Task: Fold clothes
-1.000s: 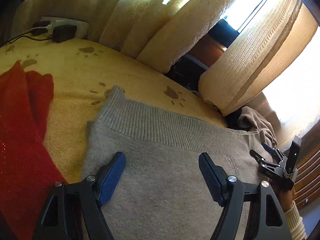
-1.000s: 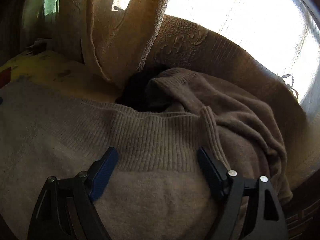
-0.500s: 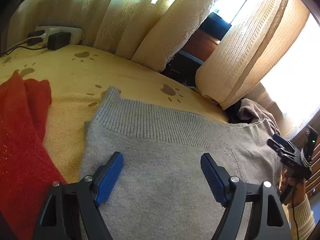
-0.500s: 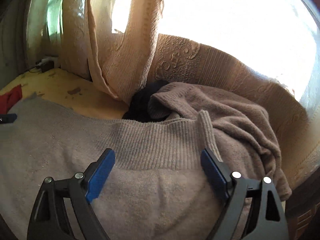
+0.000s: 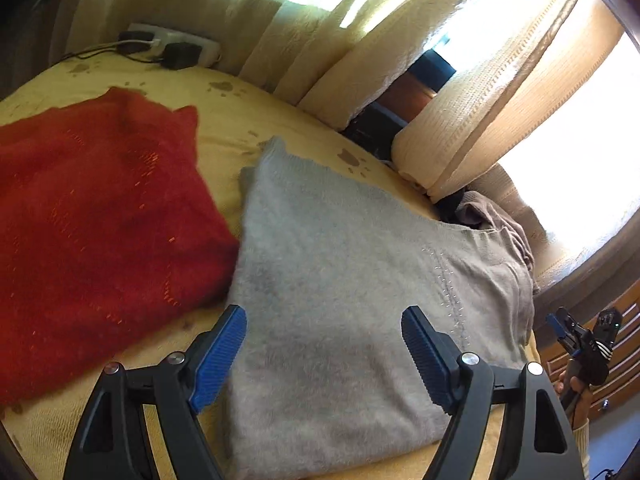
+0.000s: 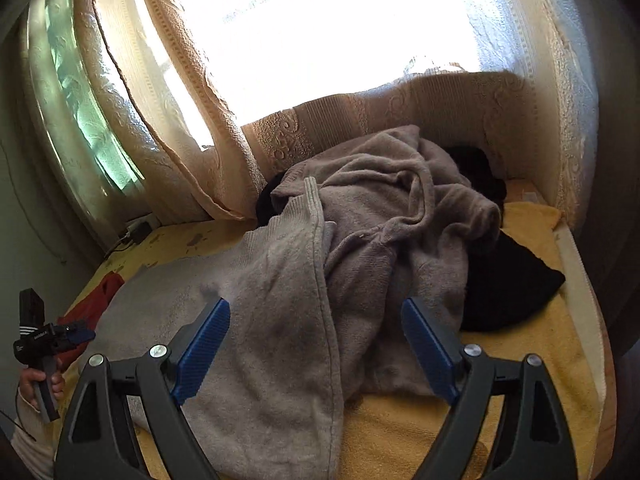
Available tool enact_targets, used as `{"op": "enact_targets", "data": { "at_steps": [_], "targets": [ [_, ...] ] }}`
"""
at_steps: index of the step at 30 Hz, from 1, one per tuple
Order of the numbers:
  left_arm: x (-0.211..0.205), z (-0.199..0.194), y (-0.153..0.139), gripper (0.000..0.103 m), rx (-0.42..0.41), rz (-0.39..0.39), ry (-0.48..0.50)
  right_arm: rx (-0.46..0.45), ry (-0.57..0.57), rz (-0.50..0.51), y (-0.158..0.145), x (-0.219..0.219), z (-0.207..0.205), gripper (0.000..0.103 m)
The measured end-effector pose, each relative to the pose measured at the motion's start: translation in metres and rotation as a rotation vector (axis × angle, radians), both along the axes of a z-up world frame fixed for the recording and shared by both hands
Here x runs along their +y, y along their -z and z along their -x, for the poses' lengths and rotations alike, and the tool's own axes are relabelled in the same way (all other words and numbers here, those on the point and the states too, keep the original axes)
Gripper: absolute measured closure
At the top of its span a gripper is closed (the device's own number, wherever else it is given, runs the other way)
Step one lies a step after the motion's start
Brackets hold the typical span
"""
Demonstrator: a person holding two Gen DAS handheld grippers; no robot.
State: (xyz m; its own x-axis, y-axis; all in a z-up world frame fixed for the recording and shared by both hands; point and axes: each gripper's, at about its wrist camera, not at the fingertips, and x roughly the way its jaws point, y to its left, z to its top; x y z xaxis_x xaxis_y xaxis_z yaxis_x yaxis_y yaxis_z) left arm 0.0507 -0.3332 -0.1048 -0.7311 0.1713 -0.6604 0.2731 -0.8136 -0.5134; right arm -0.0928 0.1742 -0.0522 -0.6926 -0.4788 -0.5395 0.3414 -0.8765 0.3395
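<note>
Grey knit: one grey sweater [image 5: 344, 280] spread flat on the yellow bed cover [image 5: 224, 120], lying under and ahead of the left gripper [image 5: 324, 354]. Its ribbed hem [image 6: 280, 248] is at the far end from the gripper, and its long axis runs away from the gripper toward the curtains [image 5: 360, 60]. One red sweater [image 5: 92, 216] lies flat to the left of the left gripper, its edge just beside the grey one.

Ahead of the right gripper [image 6: 316, 348]: one crumpled taupe garment [image 6: 400, 216], heaped with no clear long axis, overlapping the grey sweater's right end. One black garment [image 6: 504, 288] lies beyond and right of it, partly buried under the heap.

Two grippers, both with blue pads. Left gripper: jaws spread wide, nothing between the pads, held above the grey knit. Right gripper: jaws wide apart with nothing gripped, above the seam where grey and taupe meet. Each gripper is seen at the edge of the other's view, a hand [image 6: 40, 380] on the handle.

Far left of the left gripper, at the bed's back edge: one white power strip [image 5: 172, 44] with black plugs and cords. The curtains hang along the far side, with a bright window behind.
</note>
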Motion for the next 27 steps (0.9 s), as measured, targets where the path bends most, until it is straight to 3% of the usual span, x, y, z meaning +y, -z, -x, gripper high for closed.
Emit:
{"op": "enact_targets", "data": {
  "at_steps": [3,4,9,11,17,23,27],
  "targets": [
    [-0.012,-0.014,0.004,0.021,-0.015,0.009,-0.052,0.007,-0.006,0.031,0.008,-0.004,0.000,0.005],
    [-0.018,-0.016,0.005,0.021,-0.015,-0.019,-0.063,0.010,-0.008,0.041,0.011,-0.006,0.000,0.000],
    [-0.045,-0.014,0.010,0.021,0.023,-0.243,-0.082,-0.052,-0.025,0.049,0.044,-0.019,0.008,0.000],
    [-0.050,-0.009,0.012,0.021,0.039,-0.292,-0.077,-0.084,-0.036,0.044,0.052,-0.023,0.011,0.000],
    [-0.051,0.005,0.021,0.021,0.030,-0.327,-0.069,0.077,-0.052,-0.089,0.016,-0.045,-0.019,0.000],
    [-0.052,0.004,0.024,0.021,0.042,-0.319,-0.044,0.250,-0.245,-0.277,-0.023,-0.138,-0.065,0.000],
    [-0.060,-0.003,0.025,0.021,0.077,-0.367,-0.047,0.219,-0.451,-0.259,-0.018,-0.211,-0.087,0.000]
  ]
}}
